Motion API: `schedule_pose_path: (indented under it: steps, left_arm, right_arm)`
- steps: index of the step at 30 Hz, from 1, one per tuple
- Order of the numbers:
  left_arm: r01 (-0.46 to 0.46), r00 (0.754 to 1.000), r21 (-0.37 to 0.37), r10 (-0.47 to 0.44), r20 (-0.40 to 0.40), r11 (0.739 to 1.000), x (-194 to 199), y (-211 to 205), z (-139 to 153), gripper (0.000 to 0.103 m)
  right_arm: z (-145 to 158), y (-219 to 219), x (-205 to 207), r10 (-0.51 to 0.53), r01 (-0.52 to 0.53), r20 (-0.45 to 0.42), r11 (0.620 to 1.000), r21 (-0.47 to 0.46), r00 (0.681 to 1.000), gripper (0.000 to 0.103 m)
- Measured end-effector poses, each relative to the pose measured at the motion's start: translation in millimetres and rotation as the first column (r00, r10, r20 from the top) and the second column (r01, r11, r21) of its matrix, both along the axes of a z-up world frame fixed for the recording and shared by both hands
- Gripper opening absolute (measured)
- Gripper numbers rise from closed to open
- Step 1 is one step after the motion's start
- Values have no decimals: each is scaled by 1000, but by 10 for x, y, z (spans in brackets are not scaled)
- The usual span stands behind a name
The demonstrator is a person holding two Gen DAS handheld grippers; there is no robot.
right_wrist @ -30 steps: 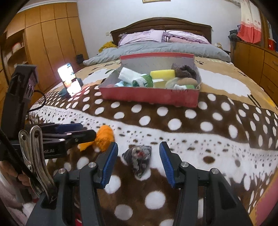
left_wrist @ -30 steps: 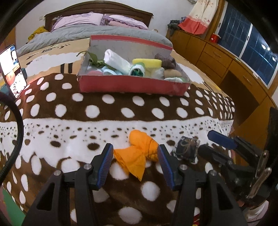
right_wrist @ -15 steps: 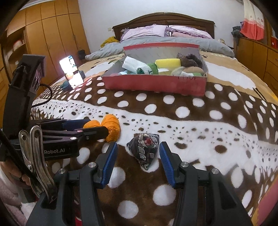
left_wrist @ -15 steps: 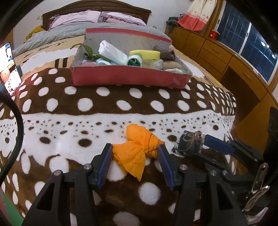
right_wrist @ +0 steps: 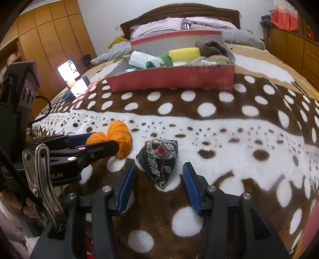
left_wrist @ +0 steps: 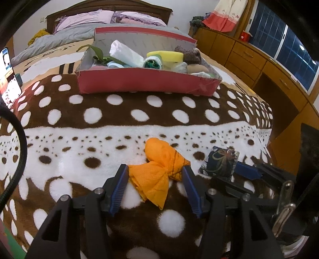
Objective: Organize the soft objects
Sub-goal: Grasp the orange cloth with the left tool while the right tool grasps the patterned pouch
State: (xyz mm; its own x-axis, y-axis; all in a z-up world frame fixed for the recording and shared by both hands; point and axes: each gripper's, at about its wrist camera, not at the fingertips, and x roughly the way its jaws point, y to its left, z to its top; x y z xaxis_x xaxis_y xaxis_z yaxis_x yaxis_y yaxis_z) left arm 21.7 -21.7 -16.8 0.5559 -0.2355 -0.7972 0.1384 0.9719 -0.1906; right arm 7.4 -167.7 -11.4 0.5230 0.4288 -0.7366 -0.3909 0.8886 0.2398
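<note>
An orange cloth bundle [left_wrist: 157,173] lies on the spotted brown-and-white blanket [left_wrist: 139,115]. My left gripper [left_wrist: 155,171] straddles it, its jaws opening, with the cloth between the blue pads [left_wrist: 119,185]. To its right lies a dark patterned pouch [right_wrist: 159,157]. My right gripper [right_wrist: 159,169] stands open around its near tip, with a gap on each side. Each gripper shows in the other's view: the left gripper [right_wrist: 105,140] at the orange cloth [right_wrist: 119,139], the right gripper [left_wrist: 225,173] at the pouch [left_wrist: 219,163]. A red box [left_wrist: 147,83] holding several soft items sits farther up the bed.
A lit phone [right_wrist: 72,77] stands on the blanket to the left. Pillows [left_wrist: 89,18] and a grey quilt lie behind the box [right_wrist: 175,77]. Wooden cabinets [left_wrist: 259,59] run past the bed's right edge, and a wardrobe [right_wrist: 49,39] stands on the left. A person's hand [right_wrist: 28,209] holds the left gripper.
Both grippers have sunk toward the blanket. The orange cloth now sits deeper between the left pads, and the pouch has come between the right fingers.
</note>
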Motion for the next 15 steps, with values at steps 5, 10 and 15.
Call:
schedule_pose_path:
  steps: [5, 10, 15]
  left_arm:
    - [7, 1000, 3, -7, -5, 1000, 10, -25, -27, 61]
    - [19, 1000, -6, -19, 4, 1000, -7, -31, -18, 61]
    - [32, 999, -23, -32, 10, 999, -28, -33, -7, 48]
  right_arm:
    - [-34, -5, 10, -8, 8, -15, 1000, 4, 1000, 51]
    - [-11, -11, 7, -18, 18, -3, 1000, 1, 1000, 40]
    - [9, -17, -18, -16, 16, 4, 1000, 9, 1000, 32]
